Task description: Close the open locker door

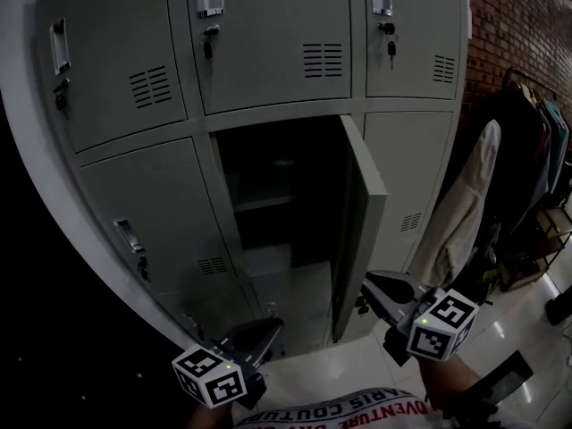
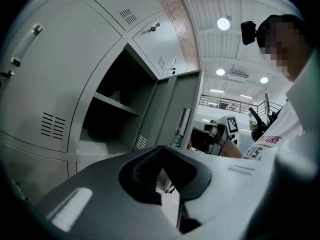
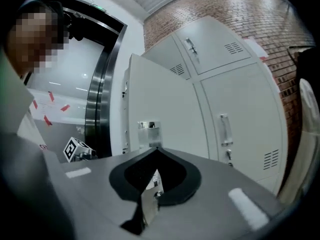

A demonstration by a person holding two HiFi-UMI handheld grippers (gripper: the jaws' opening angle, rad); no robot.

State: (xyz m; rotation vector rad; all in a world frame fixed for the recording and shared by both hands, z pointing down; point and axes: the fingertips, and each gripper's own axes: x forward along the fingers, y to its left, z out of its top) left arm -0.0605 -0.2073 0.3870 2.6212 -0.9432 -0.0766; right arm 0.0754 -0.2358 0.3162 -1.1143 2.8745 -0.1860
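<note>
Your right gripper [image 1: 374, 284] is clenched empty, its tip close to the outer face of the locker door [image 1: 362, 206], which stands wide open. Your left gripper [image 1: 268, 327] is clenched empty too.

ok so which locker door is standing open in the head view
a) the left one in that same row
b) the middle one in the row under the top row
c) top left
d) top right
b: the open door swings out from the middle compartment under the top row, baring a dark inside with a shelf, while the left door and right door beside it are closed.
</note>
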